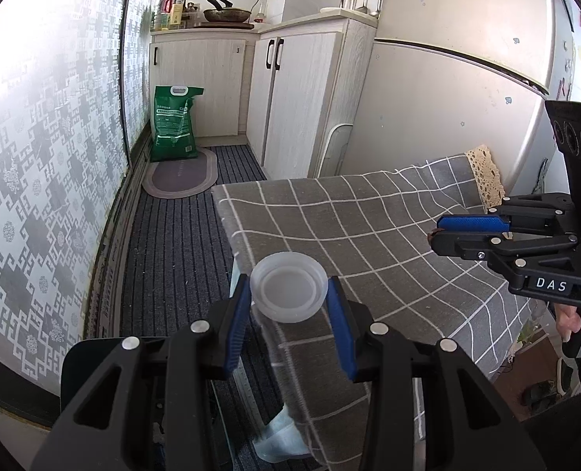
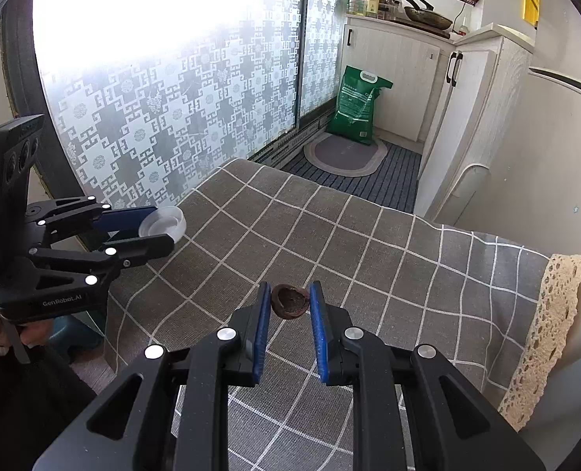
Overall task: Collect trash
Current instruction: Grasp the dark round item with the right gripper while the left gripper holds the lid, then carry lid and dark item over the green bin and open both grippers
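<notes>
Left wrist view: left gripper (image 1: 289, 300) has its jaws clamped on a translucent white plastic cup (image 1: 288, 293), rim facing the lens, clear body hanging down between the blue pads. Cup is held off the near corner of the counter, which is draped in a grey cloth with white check lines (image 1: 368, 227). Right gripper (image 1: 441, 231) sits at 3 o'clock, over the cloth, jaws closed on something small and dark.

Right wrist view: right gripper (image 2: 290, 301) jaws pinch a brown walnut half-shell (image 2: 289, 300), hollow side toward the lens, lifted above the cloth. Left gripper and cup at 9 o'clock, well apart from the shell.

Judgement: both pieces of trash are in hand; the carry to a bin is what remains. No bin is clearly visible. Keep both grips firm; the shell is caught by its edges and could twist out, and the cup wall likely flexes, so avoid squeezing harder.

Room: cloth surface shows nothing else on it. Lace-trimmed edge (image 2: 553, 314) at 3 o'clock, fridge and white cabinets beyond at 1 o'clock. Striped floor mat (image 1: 172, 255) at 10 o'clock gives an open lane beside the patterned glass door.
</notes>
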`<state>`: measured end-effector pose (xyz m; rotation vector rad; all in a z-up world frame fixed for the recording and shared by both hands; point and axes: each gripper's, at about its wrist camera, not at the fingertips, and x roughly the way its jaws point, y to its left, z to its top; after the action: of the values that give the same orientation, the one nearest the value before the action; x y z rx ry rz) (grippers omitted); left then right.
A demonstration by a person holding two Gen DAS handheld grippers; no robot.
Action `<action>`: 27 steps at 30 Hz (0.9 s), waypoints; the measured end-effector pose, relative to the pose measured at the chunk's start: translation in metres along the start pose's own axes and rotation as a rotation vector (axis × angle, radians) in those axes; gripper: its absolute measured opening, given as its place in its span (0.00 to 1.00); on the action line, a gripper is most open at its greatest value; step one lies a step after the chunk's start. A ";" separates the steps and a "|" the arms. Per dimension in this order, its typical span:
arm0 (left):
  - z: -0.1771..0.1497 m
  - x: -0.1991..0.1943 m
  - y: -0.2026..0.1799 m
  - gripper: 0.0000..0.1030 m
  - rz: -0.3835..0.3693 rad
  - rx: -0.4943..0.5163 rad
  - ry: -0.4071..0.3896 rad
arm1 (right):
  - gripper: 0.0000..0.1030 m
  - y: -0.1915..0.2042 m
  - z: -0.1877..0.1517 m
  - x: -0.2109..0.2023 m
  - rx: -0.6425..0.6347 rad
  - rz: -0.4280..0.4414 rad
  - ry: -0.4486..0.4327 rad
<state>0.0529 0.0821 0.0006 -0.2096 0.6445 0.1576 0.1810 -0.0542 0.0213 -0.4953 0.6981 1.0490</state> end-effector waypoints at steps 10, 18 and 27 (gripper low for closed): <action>-0.011 -0.018 0.030 0.40 0.026 -0.034 0.001 | 0.19 0.014 0.008 0.009 -0.012 0.003 0.002; -0.028 -0.020 0.054 0.40 0.056 -0.059 0.038 | 0.19 0.035 0.015 0.013 -0.031 0.020 -0.002; -0.040 -0.018 0.074 0.40 0.084 -0.073 0.078 | 0.19 0.049 0.024 0.017 -0.042 0.040 -0.008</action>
<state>-0.0003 0.1424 -0.0304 -0.2595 0.7266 0.2551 0.1486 -0.0069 0.0239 -0.5153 0.6825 1.1047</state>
